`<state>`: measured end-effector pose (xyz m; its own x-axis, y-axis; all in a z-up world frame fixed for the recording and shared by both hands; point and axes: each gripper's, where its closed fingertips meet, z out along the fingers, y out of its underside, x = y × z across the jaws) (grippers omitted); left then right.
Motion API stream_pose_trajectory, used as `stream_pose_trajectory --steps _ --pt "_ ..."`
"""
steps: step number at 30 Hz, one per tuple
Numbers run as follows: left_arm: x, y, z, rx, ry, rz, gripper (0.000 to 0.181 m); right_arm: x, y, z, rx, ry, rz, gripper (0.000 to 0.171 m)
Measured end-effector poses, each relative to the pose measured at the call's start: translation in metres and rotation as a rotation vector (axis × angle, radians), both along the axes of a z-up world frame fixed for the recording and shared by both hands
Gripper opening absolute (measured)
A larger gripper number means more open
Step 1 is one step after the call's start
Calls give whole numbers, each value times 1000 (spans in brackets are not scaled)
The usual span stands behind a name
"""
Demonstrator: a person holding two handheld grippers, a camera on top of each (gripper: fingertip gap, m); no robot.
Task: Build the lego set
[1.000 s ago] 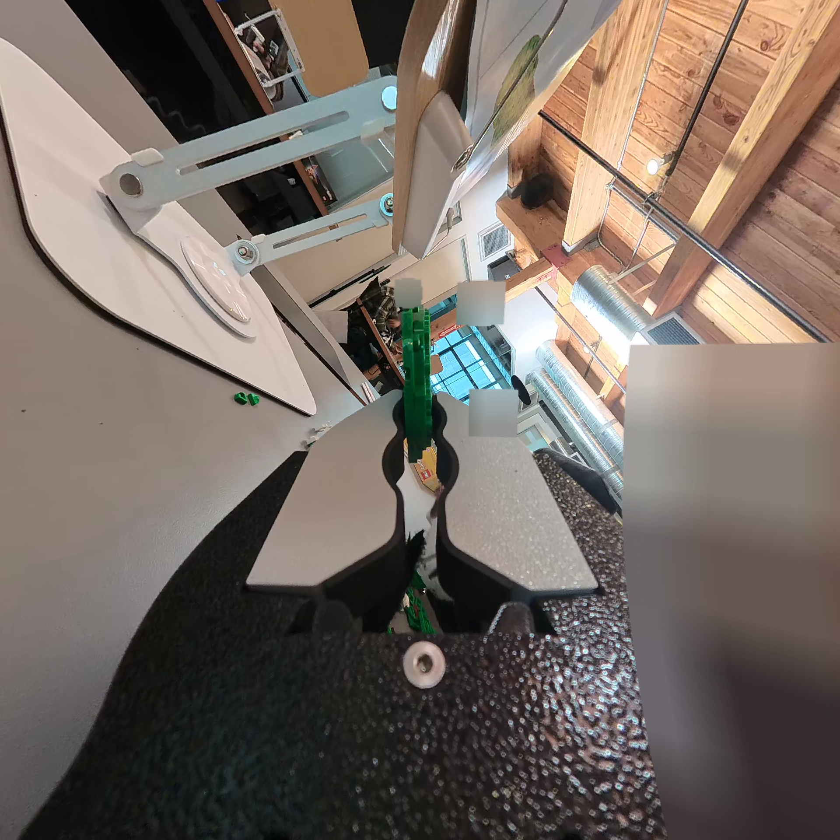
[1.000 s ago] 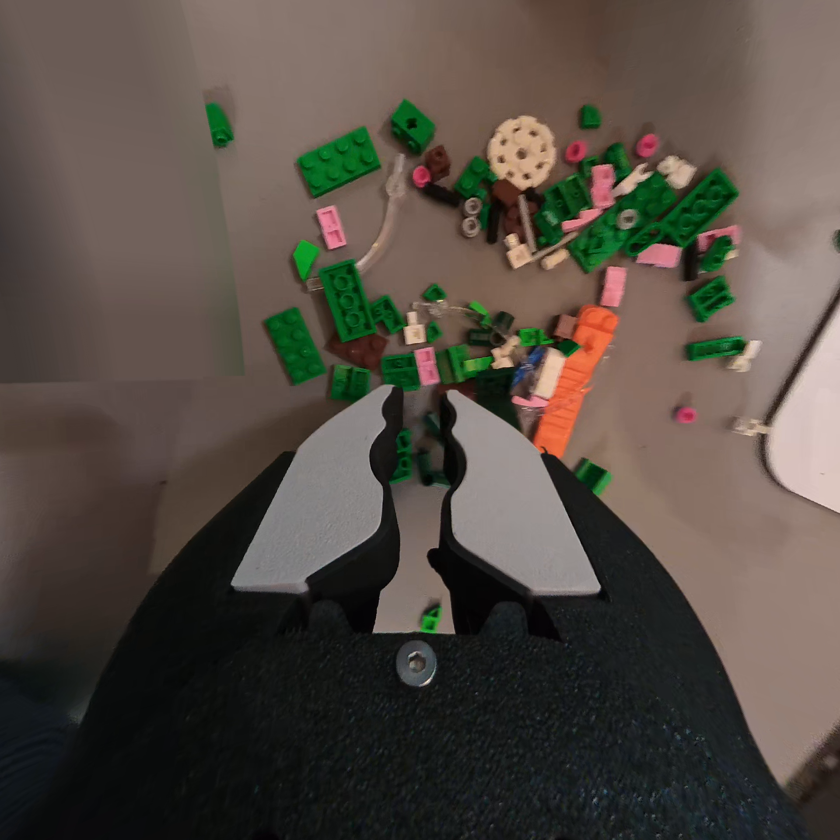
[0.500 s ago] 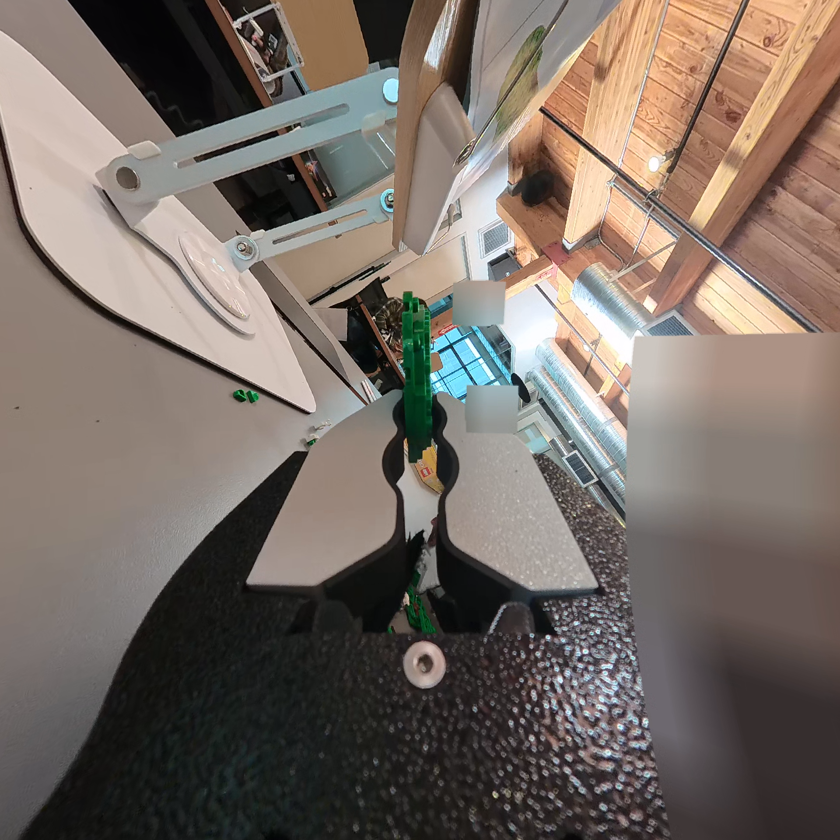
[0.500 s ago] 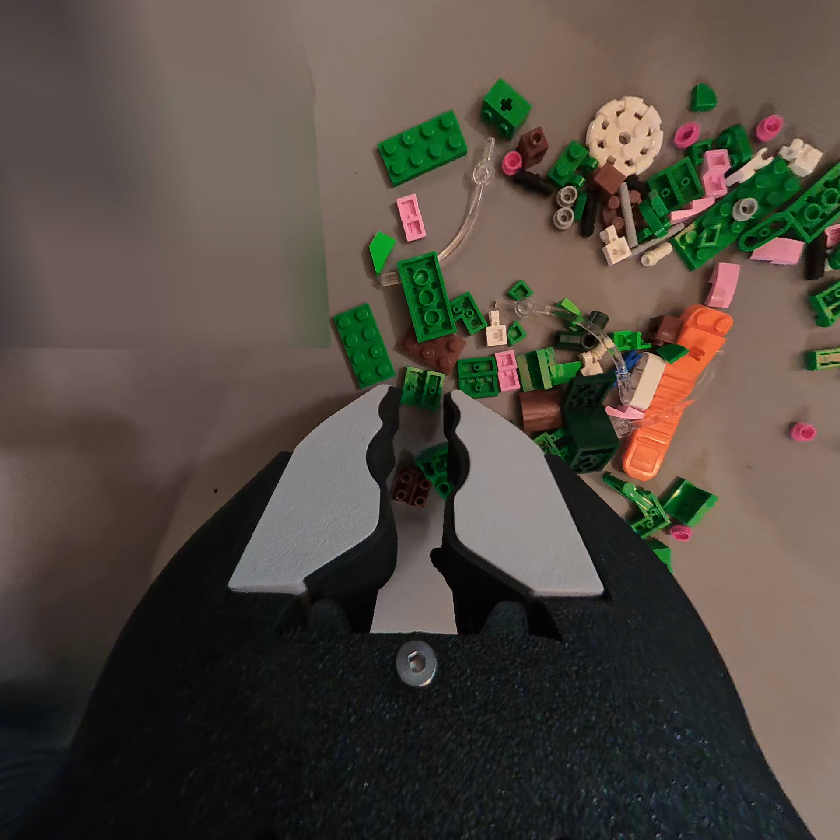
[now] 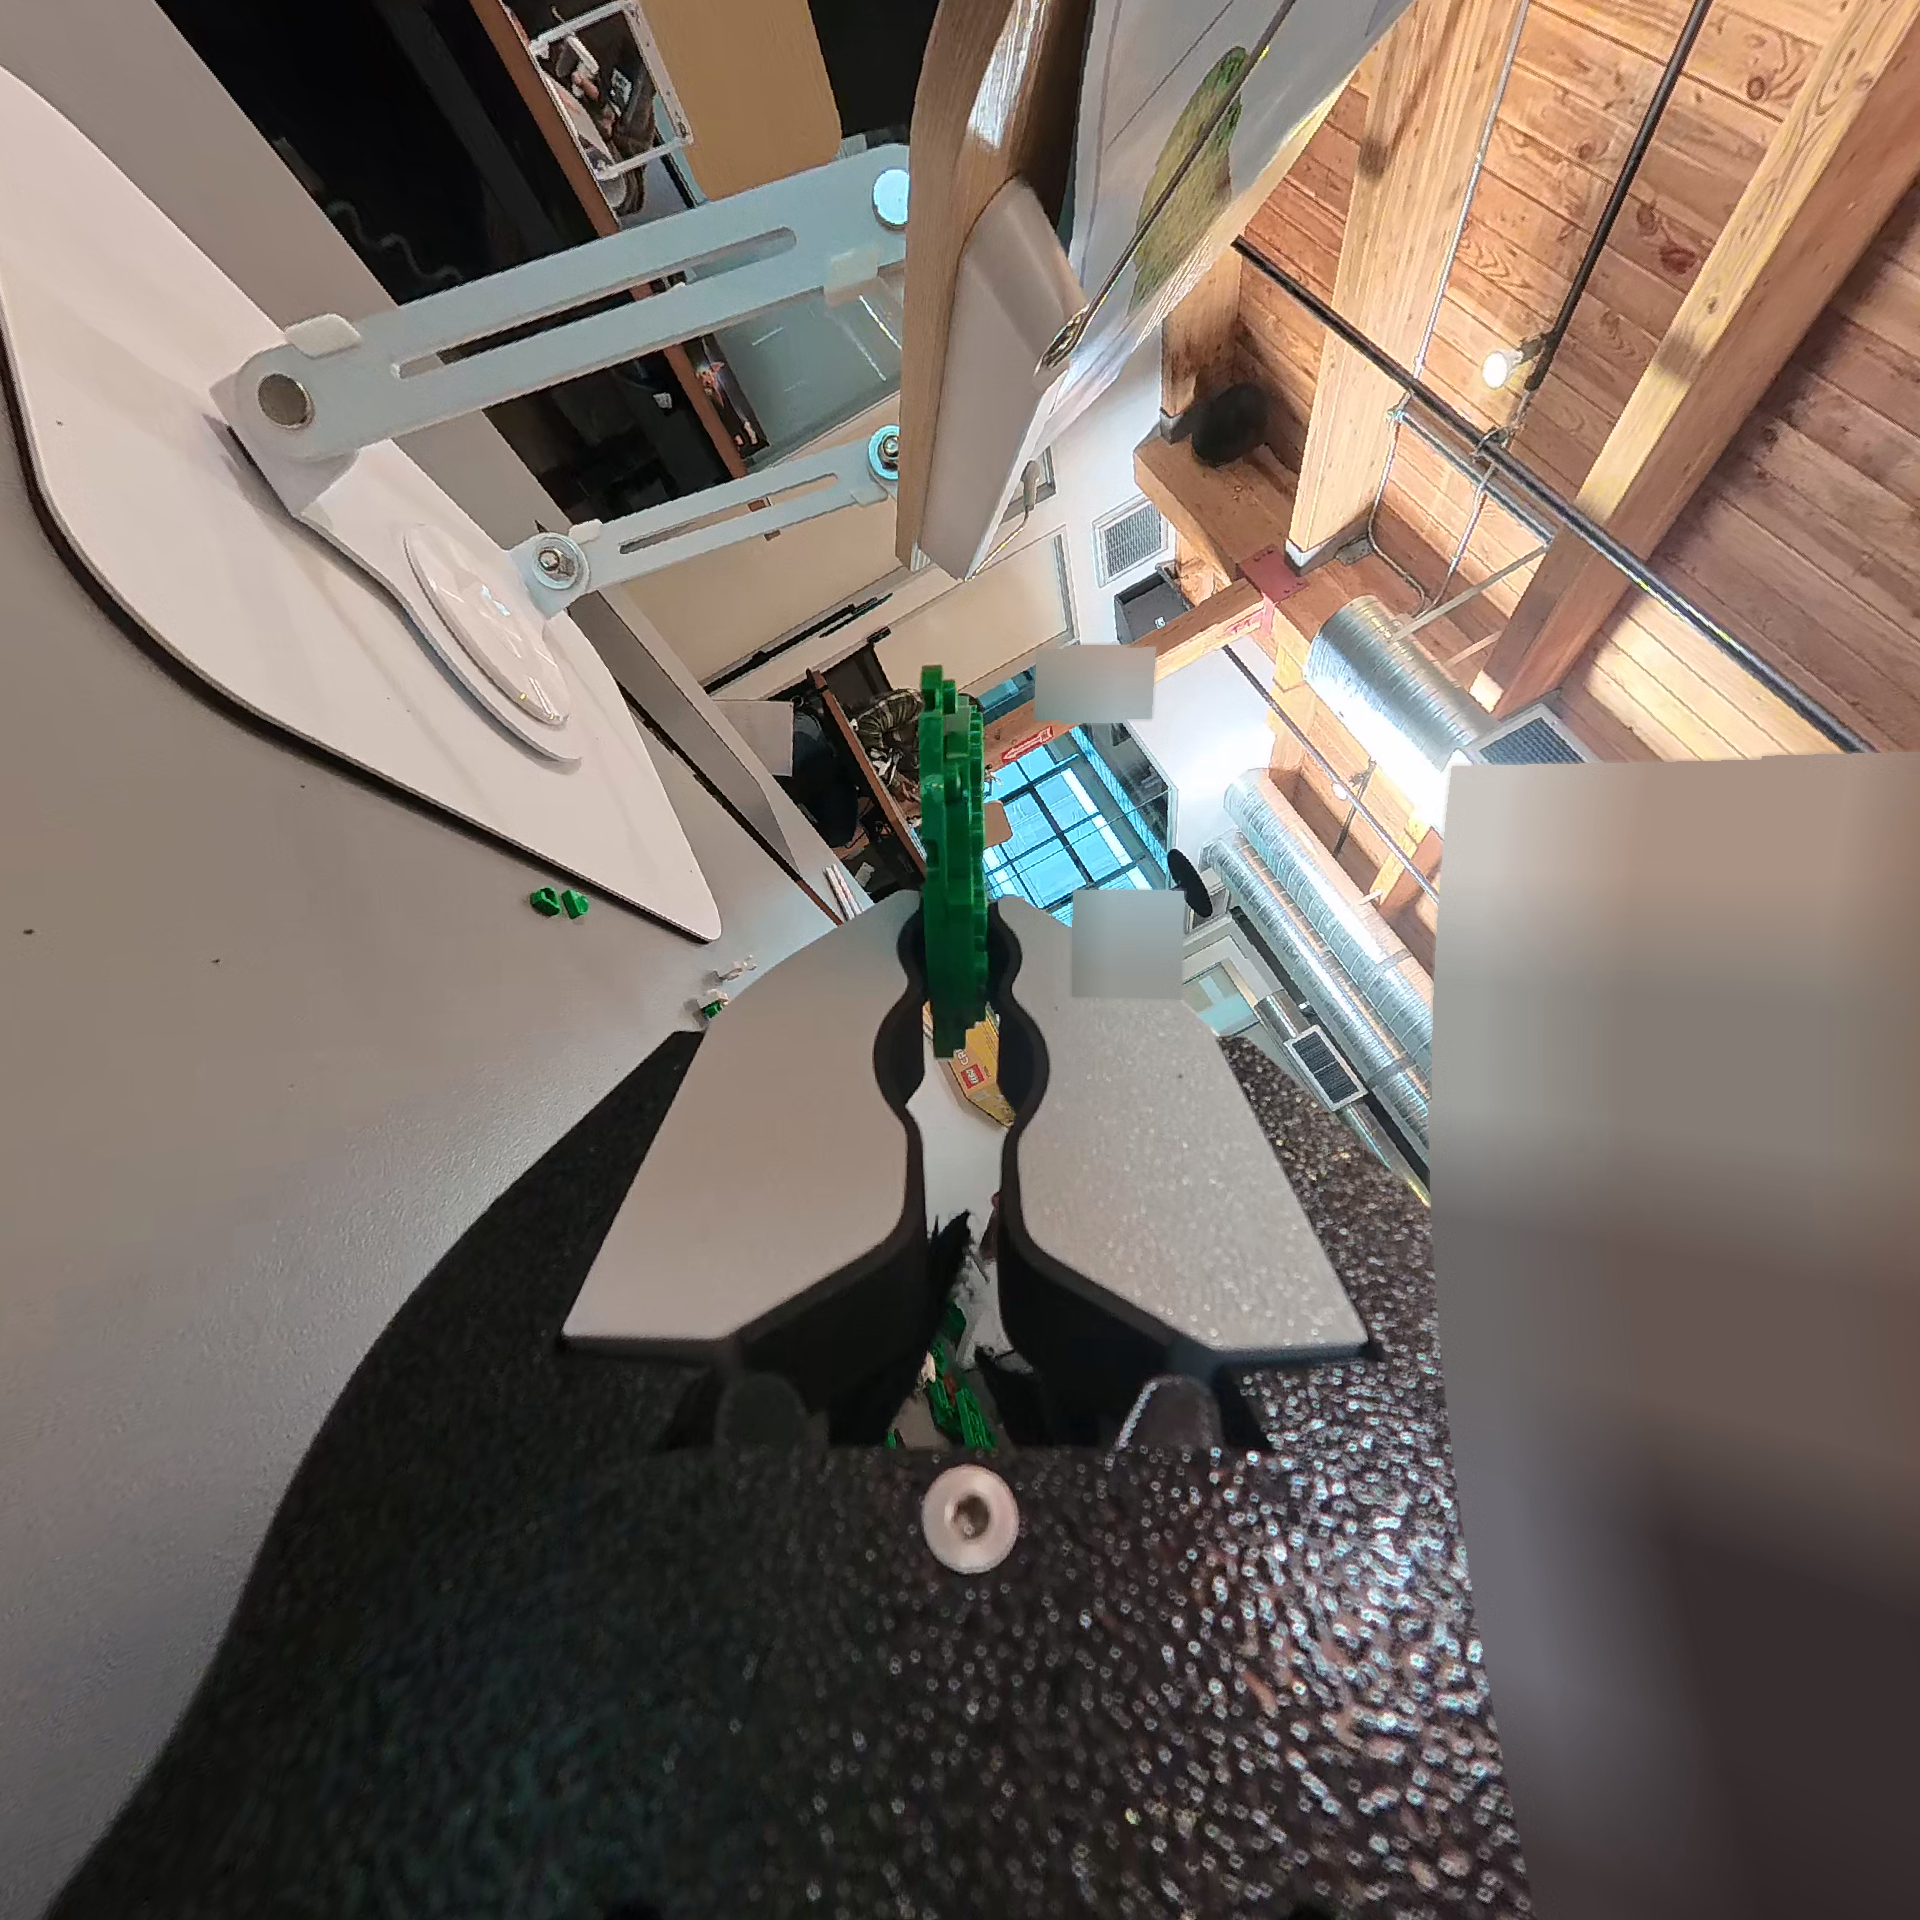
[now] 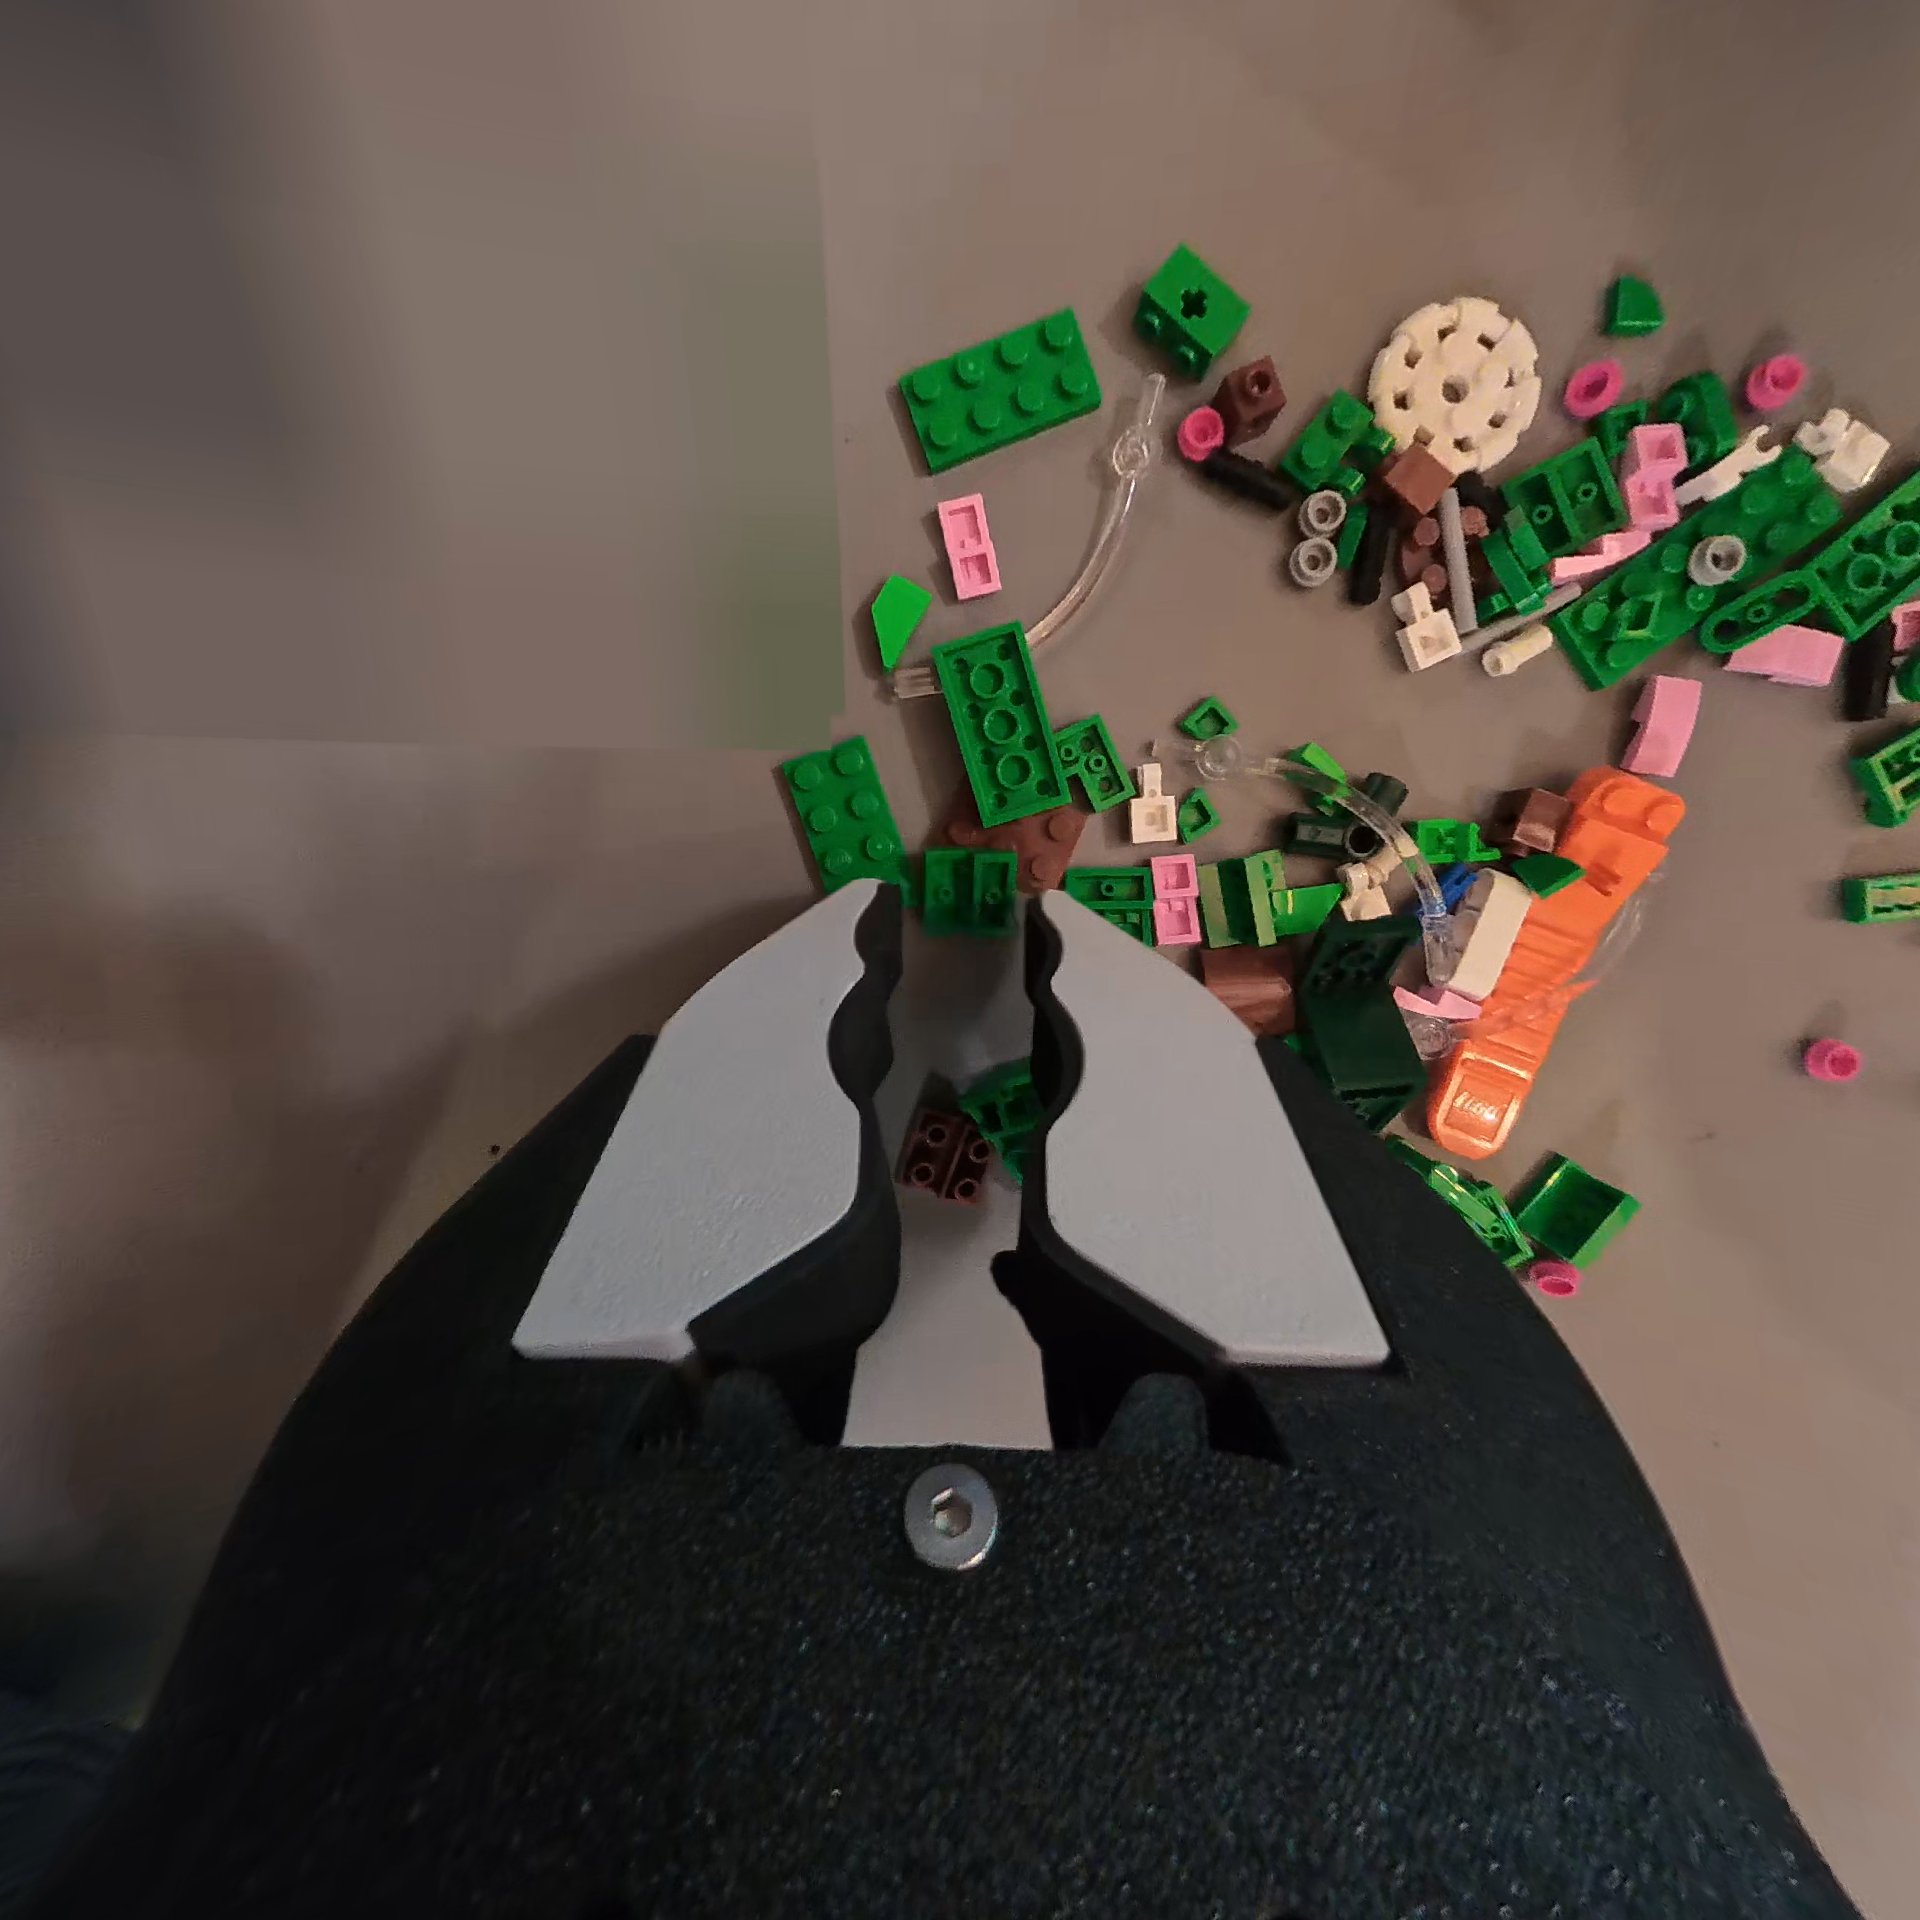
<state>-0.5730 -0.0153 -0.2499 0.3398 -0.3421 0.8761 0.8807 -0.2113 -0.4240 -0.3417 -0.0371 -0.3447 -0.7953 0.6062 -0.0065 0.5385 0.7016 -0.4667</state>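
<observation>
Green build (image 5: pixel 951 831) first: found it pinched edge-on near the tips of the left gripper (image 5: pixel 956 925), centre of the left wrist view, poking up past the fingers and well clear of the grey table (image 5: pixel 208 1143). Read that claw as closed down to the thickness of the build, with nothing else in it. Spotted two stray green bits (image 5: pixel 556 902) mid-left, just beside the white stand base (image 5: pixel 260 540); ignored them. Found the right gripper (image 6: pixel 961 904) hovering over the lower-left edge of the loose pile, fingers parted by a narrow gap and gripping nothing. Saw a small brown plate (image 6: pixel 943 1148) and a green piece (image 6: pixel 1000 1107) lying on the table through that gap, apparently touching each other, plus a pair of green brackets (image 6: pixel 966 888) just beyond the tips. Noted the orange brick separator (image 6: pixel 1538 966) right of centre, the white round piece (image 6: pixel 1452 379) upper right, the green two-by-four plate (image 6: pixel 1000 387) top centre. Judged the step as picking the next part; could not tell which part was wanted. Recommended: open a little wider before descending, straddle one piece only, come in from the bare lower-left side to avoid dragging neighbours, grip across the short sides, lift straight up. Flagged the risk of catching brown and green together or flicking one away. Advised leaving the left claw's hold alone until the part was up.
</observation>
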Motion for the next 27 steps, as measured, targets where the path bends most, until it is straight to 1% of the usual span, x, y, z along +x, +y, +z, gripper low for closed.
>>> stream_pose_trajectory --steps 1,4,7,10,15,17,19,22,25,27 --pt "0 0 0 1 0 0 8 2 -3 3 -25 -2 11 26" --pt "1 0 0 0 2 -3 8 7 -17 15 -114 11 60 28" --pt "2 1 0 -2 -1 -7 8 9 -28 12 -83 7 115 27" --pt "3 1 0 -2 2 -9 8 9 -27 1 4 -9 139 24" --pt "3 1 0 -2 0 -9 8 9 -33 -2 -3 -12 164 4" --pt "3 1 0 -1 1 -11 8 11 -39 0 -29 -18 180 5" --pt "3 0 0 -1 2 -10 8 10 -43 3 -58 -15 182 10" --pt "2 0 1 2 -1 -8 8 4 -28 7 -27 16 123 17" --pt "2 0 1 3 1 -9 8 0 4 11 21 36 6 22" --pt "3 0 1 4 1 -10 8 -1 24 16 18 48 -73 24"
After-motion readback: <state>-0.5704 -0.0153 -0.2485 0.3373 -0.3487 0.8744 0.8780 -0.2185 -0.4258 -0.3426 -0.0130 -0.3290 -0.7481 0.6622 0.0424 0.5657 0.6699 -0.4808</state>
